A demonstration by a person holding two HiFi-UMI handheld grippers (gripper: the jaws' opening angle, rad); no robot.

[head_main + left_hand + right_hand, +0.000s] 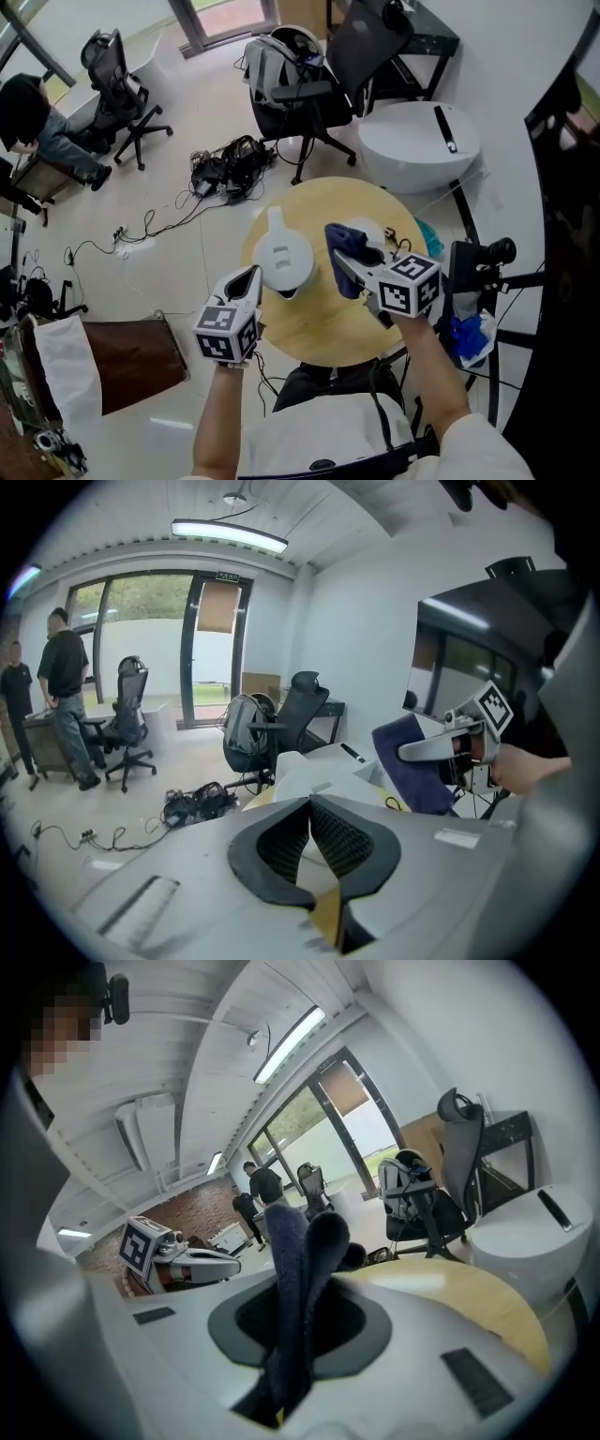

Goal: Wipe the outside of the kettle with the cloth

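pinching the dark blue cloth (pixel 349 242) in its jaws, the right gripper (pixel 339 264) sits just right of the upright white kettle (pixel 284 258) by the round table's (pixel 347 328) left edge, so the wipe likely goes leftward; the left gripper (pixel 248 278), jaws closed and empty, flanks the kettle's near-left.

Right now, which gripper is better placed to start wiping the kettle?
Probably right. The right gripper is shut on the cloth, beside the kettle; the left gripper is shut and empty.
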